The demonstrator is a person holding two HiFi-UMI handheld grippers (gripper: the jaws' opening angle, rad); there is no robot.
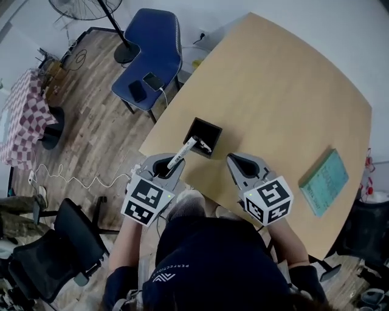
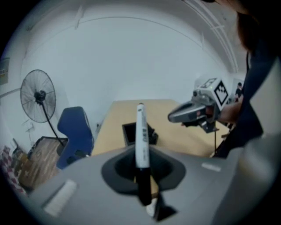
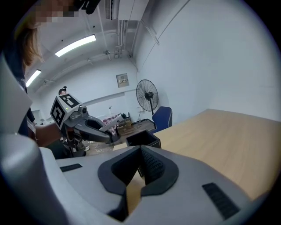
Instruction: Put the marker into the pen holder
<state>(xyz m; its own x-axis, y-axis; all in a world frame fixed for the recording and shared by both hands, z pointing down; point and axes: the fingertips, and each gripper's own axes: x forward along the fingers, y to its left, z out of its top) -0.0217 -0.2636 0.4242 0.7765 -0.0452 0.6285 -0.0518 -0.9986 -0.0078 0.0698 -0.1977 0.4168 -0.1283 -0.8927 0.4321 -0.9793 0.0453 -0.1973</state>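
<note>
A black square pen holder [image 1: 204, 136] stands on the wooden table [image 1: 279, 91] near its front-left edge. My left gripper [image 1: 169, 164] is shut on a white marker [image 1: 184, 153] by its black end. The marker's tip slants up toward the holder's near rim. In the left gripper view the marker [image 2: 140, 132] rises straight out of the left gripper [image 2: 141, 173], with the holder [image 2: 131, 133] beyond it. My right gripper [image 1: 241, 163] hovers just right of the holder, shut and empty. In the right gripper view the right gripper [image 3: 141, 165] has its pads together, and the holder [image 3: 142, 139] sits ahead.
A teal book [image 1: 324, 181] lies near the table's right edge. A blue chair [image 1: 152, 61] with two phones on its seat stands left of the table. A fan [image 1: 85, 6], a checkered table [image 1: 24, 115] and a black office chair [image 1: 55, 249] are on the floor at left.
</note>
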